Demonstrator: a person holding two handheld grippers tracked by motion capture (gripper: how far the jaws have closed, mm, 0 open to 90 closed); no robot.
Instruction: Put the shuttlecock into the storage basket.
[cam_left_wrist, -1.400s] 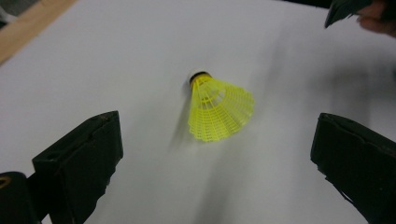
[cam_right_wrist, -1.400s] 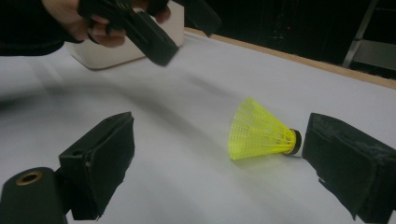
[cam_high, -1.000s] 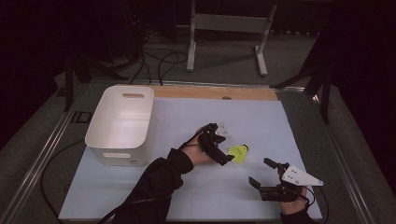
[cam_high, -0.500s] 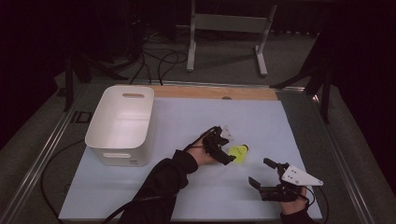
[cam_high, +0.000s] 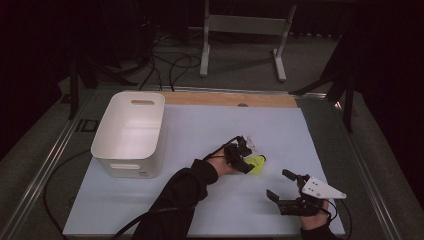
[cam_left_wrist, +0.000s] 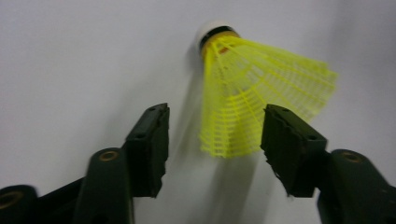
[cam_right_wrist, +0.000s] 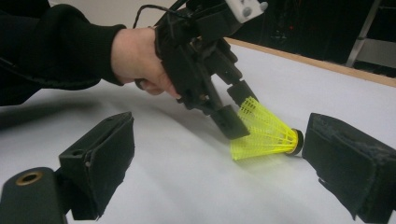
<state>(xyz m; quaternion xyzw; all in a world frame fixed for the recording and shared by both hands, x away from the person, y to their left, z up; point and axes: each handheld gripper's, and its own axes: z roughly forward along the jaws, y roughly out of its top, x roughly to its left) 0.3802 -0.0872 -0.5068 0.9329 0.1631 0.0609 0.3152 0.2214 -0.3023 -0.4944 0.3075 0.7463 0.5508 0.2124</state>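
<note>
The left gripper (cam_high: 248, 161) stands with its black jaws spread wide, one on each side of the flared skirt of a yellow plastic shuttlecock with a white cork tip (cam_left_wrist: 254, 93). In the left gripper view the skirt's wide end lies between the two jaw tips, closer to the right-hand one, and whether either jaw touches it cannot be told. In the right gripper view those jaws (cam_right_wrist: 236, 109) come down steeply onto the skirt while the shuttlecock (cam_right_wrist: 266, 130) lies on its side on the surface.

The right gripper (cam_high: 282, 187) is also wide open and holds nothing; it is near the front right corner of the surface, apart from the shuttlecock (cam_high: 257, 164), which lies right of the middle, nearer the front edge than the back.

The surface is a pale blue-white sheet (cam_high: 200, 130) over a table with a strip of bare wood along its back edge (cam_high: 225, 98). A white rectangular plastic tub (cam_high: 131, 132) stands by its left edge. Beyond the table, the room is dark, with cables on grey floor (cam_high: 170, 65) and a grey metal stand (cam_high: 245, 30).
</note>
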